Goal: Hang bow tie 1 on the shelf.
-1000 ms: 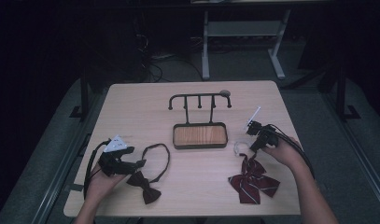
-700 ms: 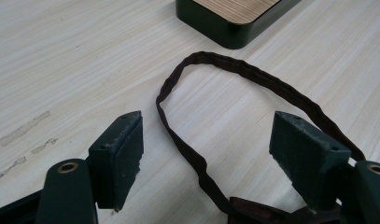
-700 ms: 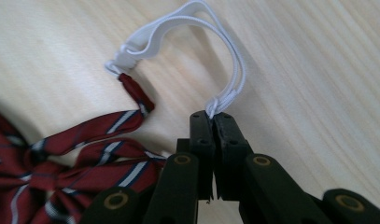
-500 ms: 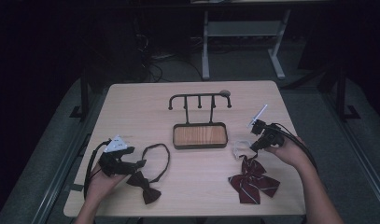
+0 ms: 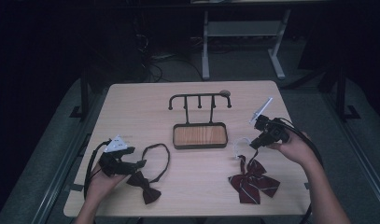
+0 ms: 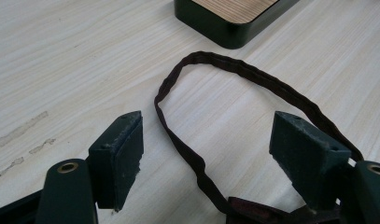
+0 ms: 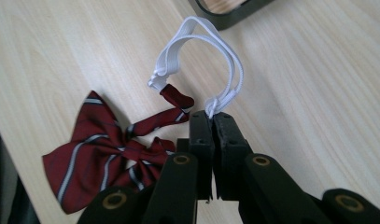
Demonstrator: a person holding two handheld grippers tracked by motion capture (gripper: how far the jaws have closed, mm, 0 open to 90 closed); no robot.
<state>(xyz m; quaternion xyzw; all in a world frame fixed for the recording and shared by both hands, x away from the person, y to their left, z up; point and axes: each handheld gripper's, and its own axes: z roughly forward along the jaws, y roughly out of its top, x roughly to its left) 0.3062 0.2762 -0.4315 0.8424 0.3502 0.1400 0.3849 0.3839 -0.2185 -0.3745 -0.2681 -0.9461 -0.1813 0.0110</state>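
A striped dark red bow tie (image 5: 252, 182) (image 7: 103, 161) lies near the table's front right, with its white elastic loop (image 7: 201, 60) (image 5: 240, 145) raised off the wood. My right gripper (image 5: 256, 143) (image 7: 212, 119) is shut on that white loop, pinching it between its pads. At the front left lies a plain dark brown bow tie (image 5: 144, 187) with its thin strap (image 6: 215, 135) (image 5: 160, 159) curled in a loop. My left gripper (image 5: 140, 163) (image 6: 215, 154) rests low over that strap, jaws open on either side of it, not pressing it.
A black stand (image 5: 200, 100) with several hooks rises from a wood-topped black base (image 5: 200, 136) (image 6: 229, 18) at the table's middle. Bare wood (image 5: 131, 116) lies to the left of it. The table's edges drop to a dark floor with desk legs behind.
My right gripper has risen with the white loop, pulling it up from the table and away from the striped bow. The left gripper has stayed put.
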